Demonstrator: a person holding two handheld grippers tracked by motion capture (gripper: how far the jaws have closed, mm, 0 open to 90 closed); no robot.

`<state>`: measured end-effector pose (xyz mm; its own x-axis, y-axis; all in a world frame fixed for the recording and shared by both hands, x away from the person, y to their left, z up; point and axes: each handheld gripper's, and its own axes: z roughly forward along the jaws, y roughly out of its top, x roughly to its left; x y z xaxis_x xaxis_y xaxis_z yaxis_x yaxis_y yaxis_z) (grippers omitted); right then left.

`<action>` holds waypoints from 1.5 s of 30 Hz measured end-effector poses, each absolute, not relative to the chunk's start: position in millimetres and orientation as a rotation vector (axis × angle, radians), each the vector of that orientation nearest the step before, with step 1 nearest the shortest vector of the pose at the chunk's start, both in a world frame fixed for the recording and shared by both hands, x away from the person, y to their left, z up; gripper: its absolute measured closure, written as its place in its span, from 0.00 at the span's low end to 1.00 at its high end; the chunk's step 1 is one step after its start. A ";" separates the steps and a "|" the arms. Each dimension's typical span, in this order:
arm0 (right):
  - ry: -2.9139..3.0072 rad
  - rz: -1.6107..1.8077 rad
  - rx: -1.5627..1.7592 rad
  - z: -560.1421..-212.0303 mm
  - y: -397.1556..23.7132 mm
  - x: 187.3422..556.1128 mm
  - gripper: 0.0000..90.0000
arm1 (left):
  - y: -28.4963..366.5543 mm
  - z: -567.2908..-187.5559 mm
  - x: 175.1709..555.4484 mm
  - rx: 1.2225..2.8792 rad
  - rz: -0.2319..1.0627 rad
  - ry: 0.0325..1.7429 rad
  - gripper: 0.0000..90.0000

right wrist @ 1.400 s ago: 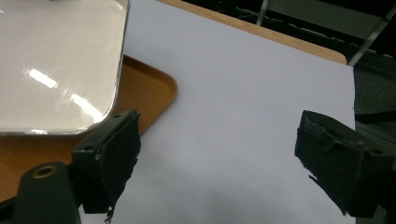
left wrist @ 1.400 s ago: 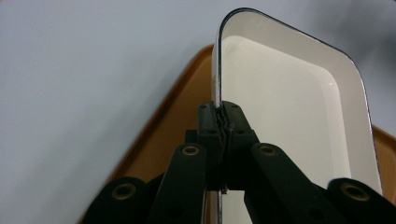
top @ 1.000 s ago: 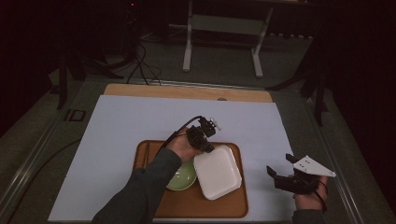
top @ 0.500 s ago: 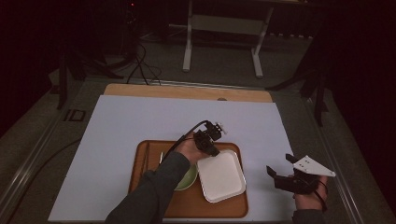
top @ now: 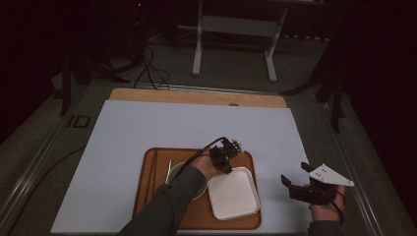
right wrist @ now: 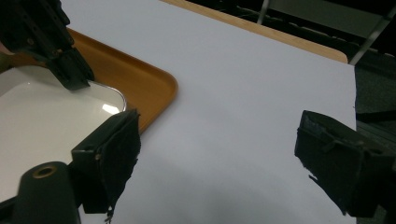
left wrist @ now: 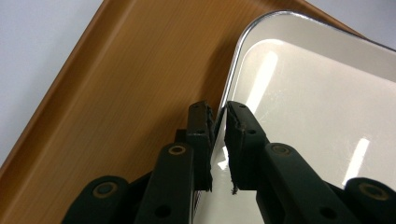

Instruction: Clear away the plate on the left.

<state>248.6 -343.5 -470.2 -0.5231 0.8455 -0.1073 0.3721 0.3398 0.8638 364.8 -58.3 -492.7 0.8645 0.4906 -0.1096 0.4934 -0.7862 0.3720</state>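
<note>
A white square plate (top: 233, 193) lies flat on the right half of a brown tray (top: 152, 182). My left gripper (top: 223, 160) is at the plate's far left corner. In the left gripper view the plate (left wrist: 317, 116) has its thin rim between the left gripper's (left wrist: 218, 114) fingertips, over the tray (left wrist: 116, 84). The jaws have just been opening, and a slim gap shows on each side of the rim. My right gripper (top: 290, 184) hovers open and empty over the white sheet to the right of the tray. In its own view it (right wrist: 215, 135) frames the left gripper (right wrist: 77, 84) on the plate (right wrist: 42, 112).
A green bowl (top: 177, 172) sits on the tray left of the plate, mostly hidden by the person's forearm. A white sheet (top: 196, 123) covers the wooden table (top: 196, 96). Beyond the table, on the dark floor, stand a stand's white legs (top: 199, 49) and cables.
The left gripper has sunk toward the near right with the plate, which went from raised to lying flat on the tray. The right gripper has stayed still.
</note>
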 end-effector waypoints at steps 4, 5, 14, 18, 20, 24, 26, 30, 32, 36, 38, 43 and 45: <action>2.051 1.111 1.061 -470.0 -343.8 248.2 0.16 | -52.3 -487.3 367.3 2.574 -0.004 0.775 0.77; 2.050 1.112 1.061 -470.0 -343.9 248.2 0.16 | -49.1 -484.4 367.9 2.550 -0.001 0.784 0.75; 2.050 1.108 1.061 -470.1 -343.7 247.9 0.16 | -25.6 -466.9 368.1 2.404 0.030 0.856 0.62; 2.050 1.107 1.061 -470.2 -343.8 247.8 0.16 | -14.9 -456.8 365.5 2.342 0.055 0.872 0.58; 2.050 1.107 1.061 -470.2 -343.7 247.8 0.16 | -9.7 -452.7 364.8 2.315 0.066 0.878 0.57; 2.048 1.107 1.061 -470.2 -344.0 247.6 0.16 | 3.4 -443.3 363.4 2.253 0.094 0.896 0.52; 2.047 1.108 1.062 -470.2 -344.0 247.6 0.16 | 9.3 -439.1 362.2 2.227 0.105 0.907 0.52; 2.048 1.106 1.062 -470.3 -343.9 247.5 0.16 | 19.7 -431.5 358.0 2.182 0.151 0.919 0.51; 2.048 1.106 1.061 -470.3 -344.0 247.5 0.16 | 24.0 -428.6 356.0 2.168 0.180 0.925 0.50; 2.047 1.108 1.064 -470.1 -343.6 246.8 0.16 | 34.8 -421.3 350.9 2.150 0.285 0.935 0.48; 2.048 1.106 1.064 -470.2 -343.5 246.6 0.16 | 40.4 -418.1 348.9 2.133 0.311 0.940 0.48; 2.048 1.106 1.065 -470.5 -343.6 246.6 0.16 | 53.5 -413.0 343.4 2.110 0.335 0.941 0.48; 2.049 1.104 1.068 -470.6 -343.7 246.6 0.16 | 56.6 -412.0 340.1 2.125 0.394 0.935 0.48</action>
